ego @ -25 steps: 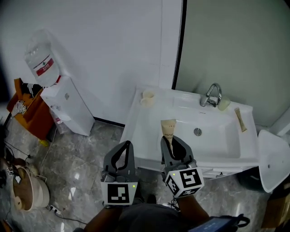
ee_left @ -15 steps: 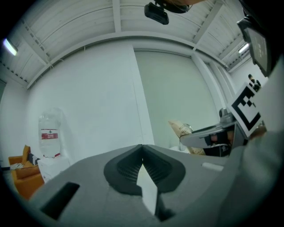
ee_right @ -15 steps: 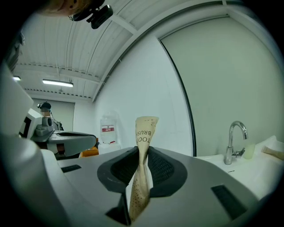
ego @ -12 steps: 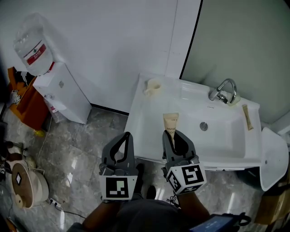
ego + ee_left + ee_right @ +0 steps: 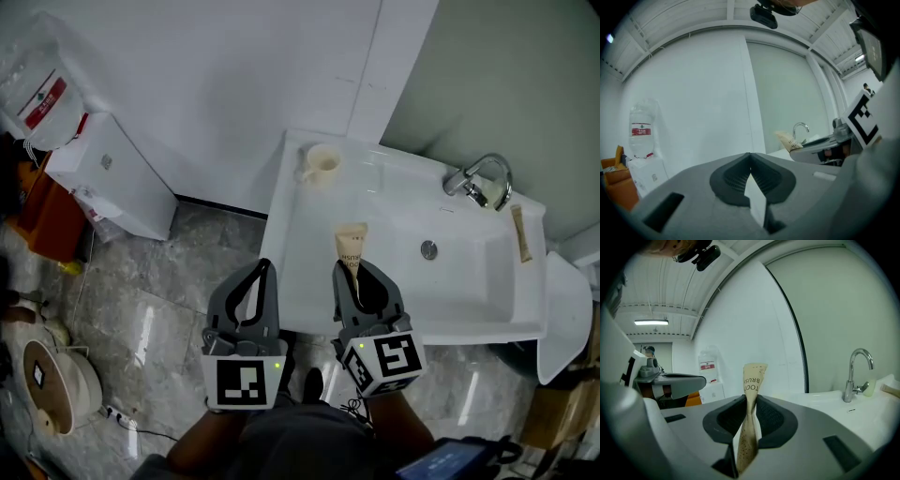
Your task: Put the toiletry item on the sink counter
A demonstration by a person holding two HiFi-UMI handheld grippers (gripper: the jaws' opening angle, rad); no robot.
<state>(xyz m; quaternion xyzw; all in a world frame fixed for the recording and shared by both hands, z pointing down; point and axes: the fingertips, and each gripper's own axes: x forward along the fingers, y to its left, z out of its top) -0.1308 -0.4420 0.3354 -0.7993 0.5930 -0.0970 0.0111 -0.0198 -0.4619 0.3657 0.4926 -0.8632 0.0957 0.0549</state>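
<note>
My right gripper (image 5: 353,272) is shut on a tan paper toothbrush packet (image 5: 350,247) that sticks up past the jaw tips, over the front left part of the white sink counter (image 5: 298,234). In the right gripper view the packet (image 5: 753,380) stands pinched and twisted between the jaws of that gripper (image 5: 750,401). My left gripper (image 5: 260,275) is shut with nothing in it, held over the floor just left of the counter; its closed tips (image 5: 750,157) show in the left gripper view.
A cream cup (image 5: 321,165) stands at the counter's back left corner. The chrome tap (image 5: 480,178) and a second tan packet (image 5: 520,232) are at the right. A water dispenser (image 5: 103,173) stands left of the sink, and a white bin lid (image 5: 567,314) at the right.
The view has swung nearer to the sink, so the counter and cup sit lower in the head view. Both grippers keep their pose and the packet stays held.
</note>
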